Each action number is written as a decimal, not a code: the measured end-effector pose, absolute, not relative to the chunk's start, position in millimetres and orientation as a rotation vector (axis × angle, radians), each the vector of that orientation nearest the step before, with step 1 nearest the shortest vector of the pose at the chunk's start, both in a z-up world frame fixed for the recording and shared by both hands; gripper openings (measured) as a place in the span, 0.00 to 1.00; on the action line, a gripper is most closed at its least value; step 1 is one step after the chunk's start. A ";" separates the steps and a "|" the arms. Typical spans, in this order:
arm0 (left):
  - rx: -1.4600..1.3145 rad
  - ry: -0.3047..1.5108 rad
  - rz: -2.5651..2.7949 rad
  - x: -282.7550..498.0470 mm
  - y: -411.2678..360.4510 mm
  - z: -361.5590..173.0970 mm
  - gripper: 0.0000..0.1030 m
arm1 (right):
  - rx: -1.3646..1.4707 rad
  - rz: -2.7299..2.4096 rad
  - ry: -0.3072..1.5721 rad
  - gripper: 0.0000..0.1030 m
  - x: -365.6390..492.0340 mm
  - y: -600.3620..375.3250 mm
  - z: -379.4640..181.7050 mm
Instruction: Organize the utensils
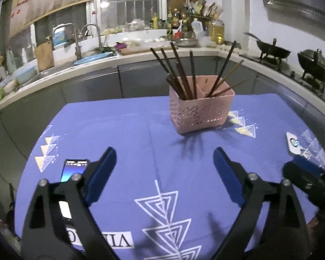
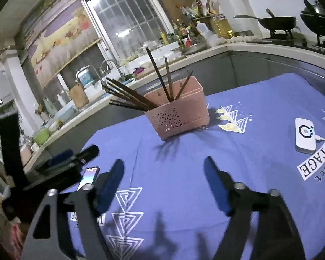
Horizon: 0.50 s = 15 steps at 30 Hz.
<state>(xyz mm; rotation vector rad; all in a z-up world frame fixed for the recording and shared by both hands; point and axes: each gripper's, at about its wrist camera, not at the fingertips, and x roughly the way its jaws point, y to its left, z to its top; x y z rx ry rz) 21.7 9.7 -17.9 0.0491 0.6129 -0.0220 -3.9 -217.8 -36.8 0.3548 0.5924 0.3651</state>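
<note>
A pink perforated utensil basket stands upright on the blue patterned tablecloth, with two compartments. Several dark chopsticks lean in its left compartment, and three more chopsticks in the right one. My left gripper hangs over the cloth in front of the basket, open, nothing between its blue pads. My right gripper is likewise open and empty, nearer than the basket. The right gripper's finger shows at the left wrist view's right edge; the left gripper's finger shows at the right wrist view's left.
A phone lies on the cloth at the left. A white device with a cable lies at the right. Behind the table runs a counter with a sink and tap, bottles and woks on a stove.
</note>
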 end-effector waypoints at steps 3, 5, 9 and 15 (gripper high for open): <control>0.085 0.609 0.007 22.6 8.8 -19.1 0.94 | 0.338 0.367 0.588 0.78 -2.2 -217.8 -33.5; 0.092 0.624 0.010 24.9 8.6 -20.6 0.94 | 0.346 0.370 0.595 0.79 -1.7 -218.4 -34.8; 0.088 0.670 0.013 31.5 9.1 -26.8 0.94 | 0.360 0.367 0.610 0.79 0.9 -218.9 -38.4; 0.085 0.761 0.025 43.8 4.8 -39.0 0.94 | 0.370 0.359 0.635 0.79 6.5 -219.4 -44.7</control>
